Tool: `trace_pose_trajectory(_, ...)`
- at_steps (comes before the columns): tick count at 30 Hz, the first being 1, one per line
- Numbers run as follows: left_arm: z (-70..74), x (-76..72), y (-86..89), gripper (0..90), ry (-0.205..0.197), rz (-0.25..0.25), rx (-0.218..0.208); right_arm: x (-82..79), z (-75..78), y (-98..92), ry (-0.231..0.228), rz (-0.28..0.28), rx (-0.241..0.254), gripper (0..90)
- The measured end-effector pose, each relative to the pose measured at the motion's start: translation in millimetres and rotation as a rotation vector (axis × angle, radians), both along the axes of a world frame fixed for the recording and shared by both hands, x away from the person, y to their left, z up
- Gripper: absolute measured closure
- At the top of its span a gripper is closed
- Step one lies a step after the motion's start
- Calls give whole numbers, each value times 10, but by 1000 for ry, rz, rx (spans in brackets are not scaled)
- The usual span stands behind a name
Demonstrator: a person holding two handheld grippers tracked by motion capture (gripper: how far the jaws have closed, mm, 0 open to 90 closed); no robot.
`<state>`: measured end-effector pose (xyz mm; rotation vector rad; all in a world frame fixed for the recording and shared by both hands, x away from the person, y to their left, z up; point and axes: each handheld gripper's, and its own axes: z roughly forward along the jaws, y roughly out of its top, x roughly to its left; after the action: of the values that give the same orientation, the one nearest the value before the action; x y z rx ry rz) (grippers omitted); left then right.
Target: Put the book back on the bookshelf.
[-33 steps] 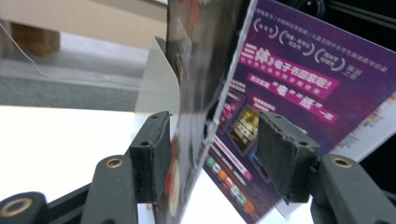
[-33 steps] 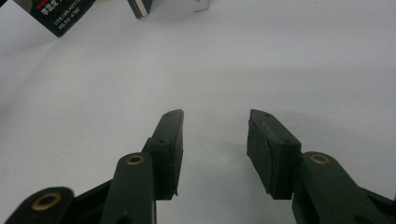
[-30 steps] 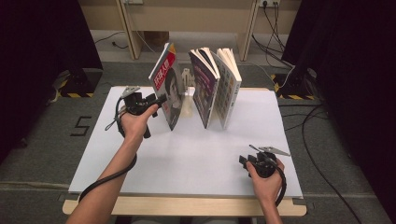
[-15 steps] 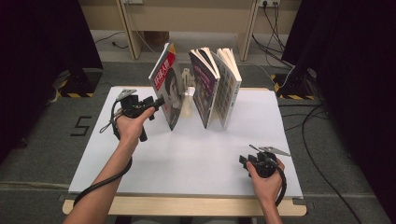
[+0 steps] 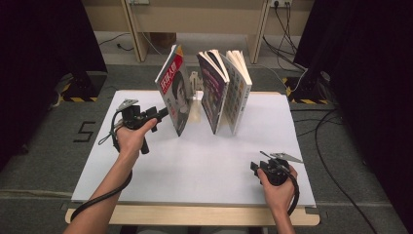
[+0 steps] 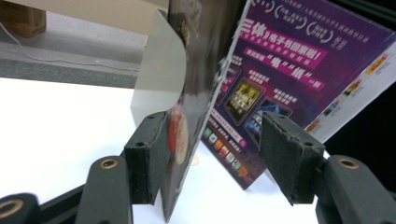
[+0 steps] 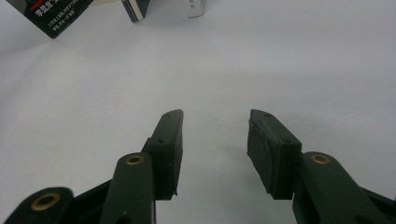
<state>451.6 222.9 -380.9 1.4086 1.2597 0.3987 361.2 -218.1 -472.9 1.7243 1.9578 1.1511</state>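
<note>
A red-covered magazine stands leaning at the back of the white table, beside a pale bookend. To its right a purple book and a white book stand propped together. My left gripper reaches the magazine's near edge. In the left gripper view the magazine runs between the jaws of this gripper, close against the left pad; the right pad stands apart, with the purple book behind. My right gripper rests open and empty near the front right, and again over bare table.
The bookend shows behind the magazine. Wooden furniture legs and cables lie on the floor beyond the table's far edge. Dark curtains flank both sides. Corners of the books show at the top of the right gripper view.
My left hand has drawn slightly back toward the near left, away from the magazine's face. The books and my right hand have stayed put.
</note>
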Motion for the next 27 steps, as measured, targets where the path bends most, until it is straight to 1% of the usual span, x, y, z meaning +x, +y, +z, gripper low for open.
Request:
trace_pose_trajectory(6, -48, -62, 81, 413, 11, 1, 14, -1, 1, -25, -3, -9, 3, 559)
trace_pose_trajectory(8, -65, -85, 100, 413, 12, -5, 23, -4, 1, -28, -4, -7, 1, 559)
trace_pose_trajectory(12, -99, -135, 148, 413, 12, -3, 25, -9, 4, -17, 1, -10, 4, 556)
trace_pose_trajectory(16, -136, -175, 195, 412, 11, 0, 40, -10, 8, -10, 3, -14, 7, 556)
trace_pose_trajectory(18, -158, -195, 215, 411, 13, 3, 39, -4, 2, -14, -5, -7, -3, 555)
trace_pose_trajectory(20, -181, -216, 228, 410, 14, 5, 47, -2, -3, -14, -2, -6, -3, 555)
trace_pose_trajectory(21, -191, -230, 233, 409, 12, 4, 59, -4, -7, -10, 4, -12, 5, 555)
trace_pose_trajectory(22, -200, -245, 237, 407, 12, 4, 66, 0, -13, -21, -4, -6, -4, 555)
trace_pose_trajectory(23, -209, -260, 245, 407, 12, 2, 70, -3, -11, -22, -2, -8, -3, 555)
trace_pose_trajectory(27, -246, -313, 287, 405, 16, 4, 66, -8, 2, -35, -5, -19, 3, 554)
